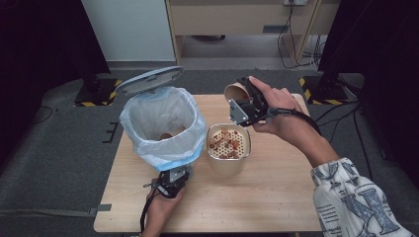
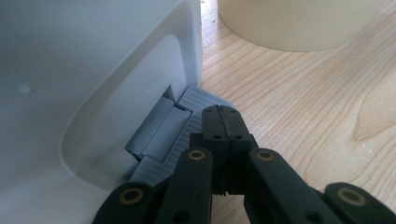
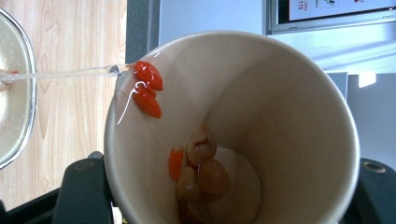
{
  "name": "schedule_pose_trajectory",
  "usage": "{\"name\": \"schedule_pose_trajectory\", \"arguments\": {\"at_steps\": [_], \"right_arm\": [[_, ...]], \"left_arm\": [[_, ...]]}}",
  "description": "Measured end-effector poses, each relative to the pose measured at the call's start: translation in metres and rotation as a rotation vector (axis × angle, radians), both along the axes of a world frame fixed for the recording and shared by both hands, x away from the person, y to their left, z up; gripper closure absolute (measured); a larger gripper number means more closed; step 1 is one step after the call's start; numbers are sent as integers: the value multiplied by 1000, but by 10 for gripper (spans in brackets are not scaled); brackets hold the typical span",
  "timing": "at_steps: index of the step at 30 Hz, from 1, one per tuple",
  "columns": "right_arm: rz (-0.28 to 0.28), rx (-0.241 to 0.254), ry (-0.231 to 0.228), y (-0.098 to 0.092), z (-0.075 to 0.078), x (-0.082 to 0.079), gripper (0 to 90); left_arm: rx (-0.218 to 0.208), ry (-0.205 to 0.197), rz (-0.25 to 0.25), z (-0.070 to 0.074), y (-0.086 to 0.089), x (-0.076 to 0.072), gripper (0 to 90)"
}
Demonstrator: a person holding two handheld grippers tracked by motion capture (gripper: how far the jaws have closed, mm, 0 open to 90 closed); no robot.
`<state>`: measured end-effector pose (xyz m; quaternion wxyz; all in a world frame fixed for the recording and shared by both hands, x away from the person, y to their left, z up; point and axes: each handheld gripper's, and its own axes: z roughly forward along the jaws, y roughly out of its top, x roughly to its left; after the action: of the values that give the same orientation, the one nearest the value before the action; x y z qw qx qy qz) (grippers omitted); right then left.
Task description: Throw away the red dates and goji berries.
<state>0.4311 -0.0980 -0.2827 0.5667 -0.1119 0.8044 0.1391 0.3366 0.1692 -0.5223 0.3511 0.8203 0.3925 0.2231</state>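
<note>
The paper cup (image 3: 280, 121) is beige inside, holding red berries (image 3: 147, 88) and tan fruit pieces. The bin (image 1: 163, 123) is white (liner pale blue). The table (image 1: 276, 197) is light wood grain.

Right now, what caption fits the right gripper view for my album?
Tipped paper cup in the right tool, trickling liquid toward the strainer bowl, red berries clinging at its rim.

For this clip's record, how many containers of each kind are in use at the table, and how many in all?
Pedal bin with blue liner: 1
Strainer container holding drained fruit pieces: 1
Paper cup, tipped in the right gripper: 1
Total: 3 containers
</note>
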Motion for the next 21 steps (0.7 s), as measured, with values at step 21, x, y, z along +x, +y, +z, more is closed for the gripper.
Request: {"name": "schedule_pose_trajectory", "arguments": {"at_steps": [21], "right_arm": [[-10,-101,-71,5,0,-1,314]], "left_arm": [[-6,-2,0,0,0,0,891]]}}
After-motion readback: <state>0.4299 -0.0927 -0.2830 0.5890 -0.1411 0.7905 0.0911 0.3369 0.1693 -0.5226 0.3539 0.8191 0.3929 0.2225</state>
